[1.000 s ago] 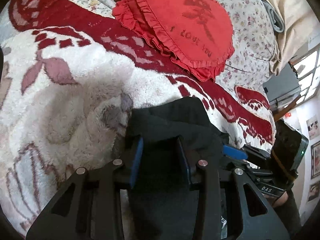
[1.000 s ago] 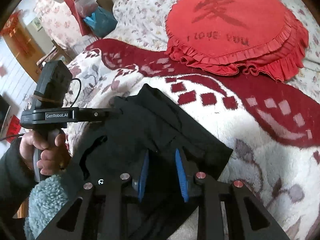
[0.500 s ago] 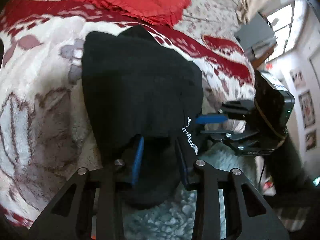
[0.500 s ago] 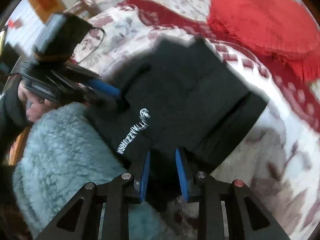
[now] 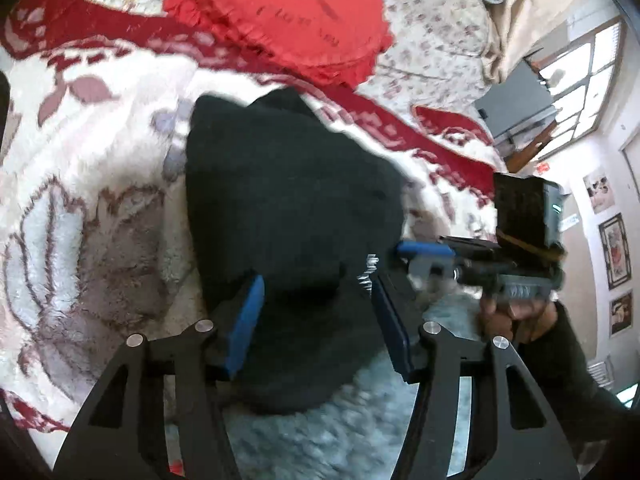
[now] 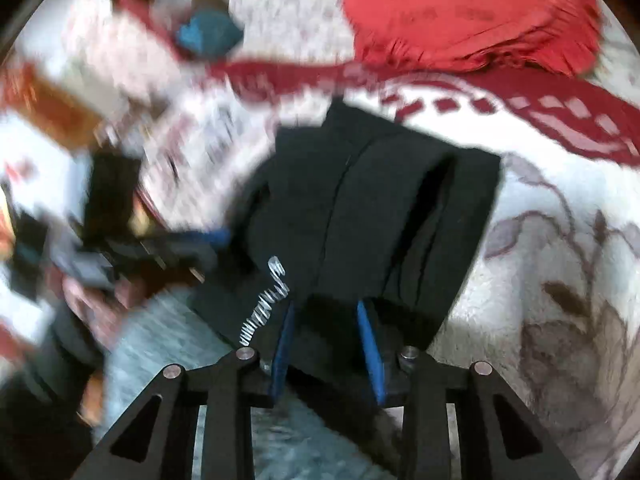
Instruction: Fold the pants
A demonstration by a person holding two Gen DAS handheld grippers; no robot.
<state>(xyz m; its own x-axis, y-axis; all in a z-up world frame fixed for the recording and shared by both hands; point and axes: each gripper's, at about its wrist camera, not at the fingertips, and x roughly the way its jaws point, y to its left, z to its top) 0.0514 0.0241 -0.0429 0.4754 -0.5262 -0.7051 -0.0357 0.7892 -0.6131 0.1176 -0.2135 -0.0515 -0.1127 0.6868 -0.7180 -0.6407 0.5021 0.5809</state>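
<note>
The black pants [image 5: 288, 200] lie folded in a thick stack on the white and red blanket [image 5: 80, 152], their near edge hanging onto pale blue fleece. My left gripper [image 5: 316, 284] straddles that near edge with its jaws opening wide, and the blue pads stand clear of the cloth. In the right wrist view the pants [image 6: 380, 208] show white lettering near the hem. My right gripper [image 6: 324, 308] still has the fold filling the gap between its pads as its jaws begin opening. Each view shows the other hand-held gripper beside the pants, blurred.
A red frilled cushion [image 5: 288, 12] lies beyond the pants on the flowered bedding. Pale blue fleece [image 5: 360, 432] fills the near bottom. A person's hand [image 5: 516, 312] holds the right gripper's handle. A teal bag [image 6: 208, 36] sits at the far left, and a window and grey box [image 5: 516, 100] at the right.
Both grippers drew back toward the person with the pants' edge, so the folded stack now shows in full. The left jaws have spread wide off the cloth, and the right jaws widened slightly.
</note>
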